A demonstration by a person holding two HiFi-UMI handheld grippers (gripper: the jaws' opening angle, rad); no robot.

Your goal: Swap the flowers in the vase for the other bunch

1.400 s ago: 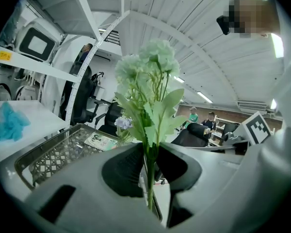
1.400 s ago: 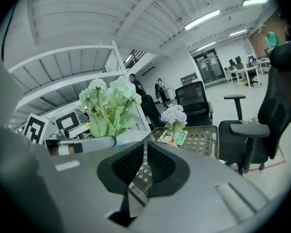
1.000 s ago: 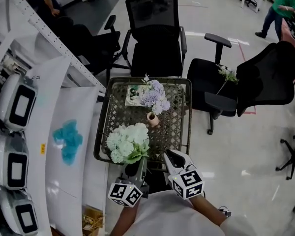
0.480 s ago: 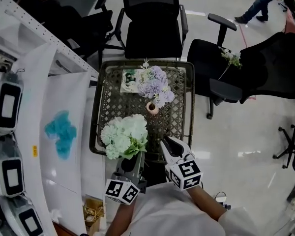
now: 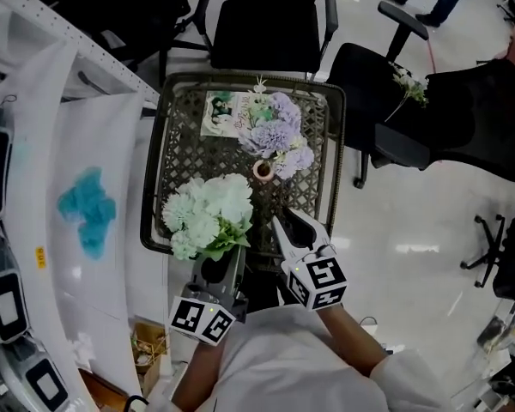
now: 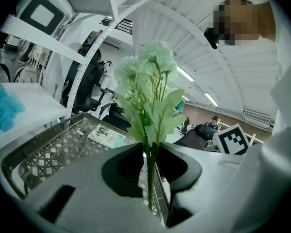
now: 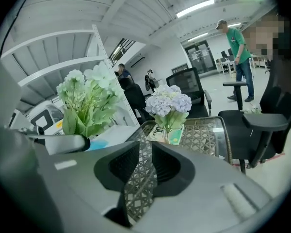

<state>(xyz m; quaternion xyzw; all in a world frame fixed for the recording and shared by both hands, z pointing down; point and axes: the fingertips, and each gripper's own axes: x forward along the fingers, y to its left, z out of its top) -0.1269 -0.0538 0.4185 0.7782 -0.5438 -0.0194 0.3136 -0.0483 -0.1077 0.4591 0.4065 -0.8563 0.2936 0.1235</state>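
Room: black chairs are standing around a small woven table on a shiny floor.
Vase: it is standing near the middle of the table, well ahead of both grippers.
Purple flowers: they are sitting in the vase, so the swap is not done yet. I think they are going to have to come out first to make room.
Pale green bunch: it is hanging over the near left part of the table, with its stems pointing back at the person. It is being held off to the side, so the way to the vase is lying open.
Left gripper: its 2 jaws are squeezing the thin green stems low down, so the soft flower heads are not getting squashed.
Right gripper: its 2 jaws are opening, and nothing is sitting between them. Only the table is showing through the gap. It is pointing toward the vase, likely getting ready to grab the purple flowers.
Card: it is lying flat at the far side, just beside the purple flowers.
Watch out: the vase is looking small, so pulling the stems sideways is risking a tip.
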